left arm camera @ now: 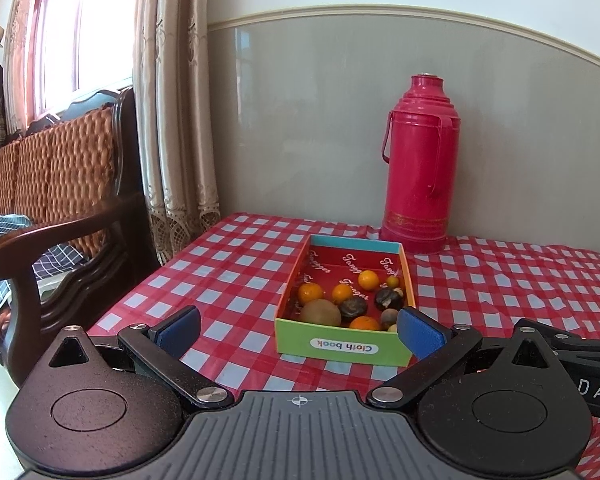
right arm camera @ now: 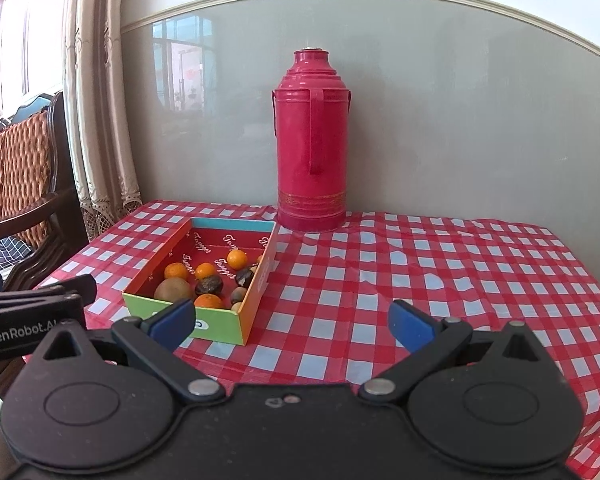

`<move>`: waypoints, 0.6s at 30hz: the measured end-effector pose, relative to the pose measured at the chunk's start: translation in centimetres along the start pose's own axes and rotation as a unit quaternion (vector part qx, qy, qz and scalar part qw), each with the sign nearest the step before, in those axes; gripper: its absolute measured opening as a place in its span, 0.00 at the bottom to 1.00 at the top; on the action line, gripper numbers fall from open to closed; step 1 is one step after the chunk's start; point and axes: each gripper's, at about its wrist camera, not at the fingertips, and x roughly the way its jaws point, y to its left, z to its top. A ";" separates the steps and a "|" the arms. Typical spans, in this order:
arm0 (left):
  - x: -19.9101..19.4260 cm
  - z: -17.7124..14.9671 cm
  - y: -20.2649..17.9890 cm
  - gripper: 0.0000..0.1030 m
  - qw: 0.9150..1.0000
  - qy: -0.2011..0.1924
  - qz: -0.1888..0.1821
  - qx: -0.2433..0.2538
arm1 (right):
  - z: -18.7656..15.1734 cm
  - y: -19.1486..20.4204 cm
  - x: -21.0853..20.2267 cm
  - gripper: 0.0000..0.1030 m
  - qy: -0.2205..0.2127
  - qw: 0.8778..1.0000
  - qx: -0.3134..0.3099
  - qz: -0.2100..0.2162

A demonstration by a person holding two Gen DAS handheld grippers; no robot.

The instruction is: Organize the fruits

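Note:
A colourful cardboard box marked "cloth book" stands on the red checked tablecloth. Inside lie several small oranges, a brown kiwi and dark wrinkled fruits. My left gripper is open and empty, hovering just before the box's near wall. My right gripper is open and empty, to the right of the box, over bare cloth. The oranges and kiwi also show in the right wrist view.
A tall red thermos stands behind the box against the grey wall; it also shows in the right wrist view. A dark wooden armchair with a woven cushion sits left of the table, beside curtains.

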 end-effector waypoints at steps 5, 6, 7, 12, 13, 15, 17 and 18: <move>0.2 -0.2 -0.1 1.00 1.000 0.003 0.002 0.001 | -0.2 0.1 0.0 0.94 0.000 1.000 -0.002 0.001; 0.3 -0.2 -0.1 1.00 1.000 0.003 0.002 0.001 | -0.2 0.0 0.1 0.94 0.000 1.000 -0.002 0.001; 0.3 -0.3 -0.2 1.00 1.000 0.003 0.001 0.001 | -0.2 0.0 0.1 0.94 0.000 1.000 -0.001 0.002; 0.6 -0.3 -0.3 1.00 1.000 0.006 0.001 0.001 | -0.2 0.0 0.3 0.94 0.001 1.000 -0.001 0.003; 0.7 -0.3 -0.3 1.00 1.000 0.006 0.002 0.001 | -0.2 0.0 0.3 0.94 0.002 1.000 -0.001 0.003; 0.9 -0.4 -0.4 1.00 1.000 0.005 0.001 0.003 | -0.3 0.0 0.4 0.94 0.002 1.000 -0.001 0.002; 1.0 -0.3 -0.5 1.00 1.000 0.002 0.000 0.004 | -0.3 -0.1 0.5 0.94 0.002 1.000 0.000 0.003; 1.0 -0.4 -0.4 1.00 1.000 0.000 -0.001 0.003 | -0.3 -0.1 0.5 0.94 0.002 1.000 0.001 0.004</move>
